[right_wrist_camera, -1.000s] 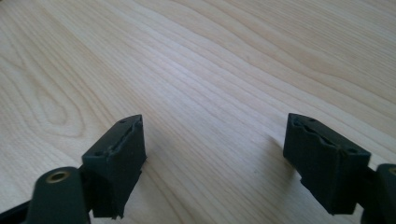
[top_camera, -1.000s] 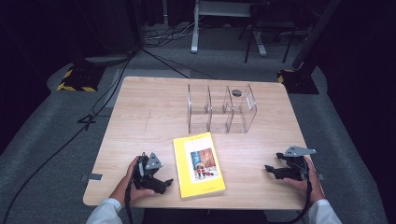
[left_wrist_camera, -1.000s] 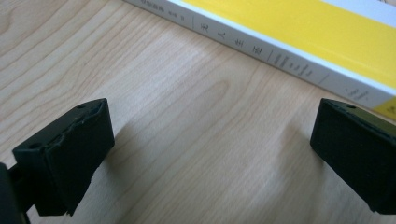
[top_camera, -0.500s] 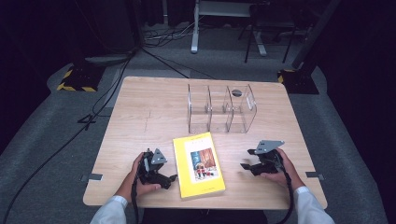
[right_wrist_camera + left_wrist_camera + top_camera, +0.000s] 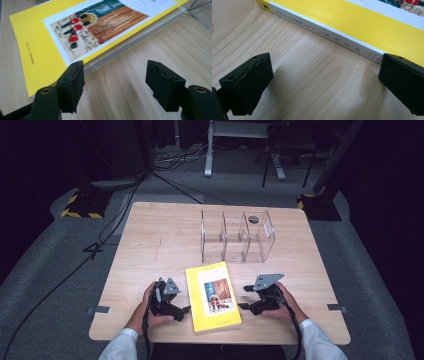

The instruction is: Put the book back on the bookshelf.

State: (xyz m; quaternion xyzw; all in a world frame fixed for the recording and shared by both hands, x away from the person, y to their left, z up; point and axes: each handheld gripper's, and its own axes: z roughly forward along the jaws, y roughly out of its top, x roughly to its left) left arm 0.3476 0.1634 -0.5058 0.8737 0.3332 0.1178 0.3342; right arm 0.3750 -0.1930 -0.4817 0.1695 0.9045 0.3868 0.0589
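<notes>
Since the earlier frame, the right gripper [image 5: 246,297] has slid in from the surface's right edge to just beside the book [image 5: 213,296]; its jaws have just been closing a little, stand wide and hold nothing. One jaw sits by the book's page edge. On the other side, the left gripper [image 5: 182,307] gapes wide near the spine, empty. Beyond the flat-lying yellow book stands a clear organizer [image 5: 237,236] on the wooden surface [image 5: 150,235].

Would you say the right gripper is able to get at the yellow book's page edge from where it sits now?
Probably yes. The right gripper sits just beside the yellow book, its jaws open and empty, and bare table lies between them and the page edge. Nothing stands in the way; the clear rack is farther back.
</notes>
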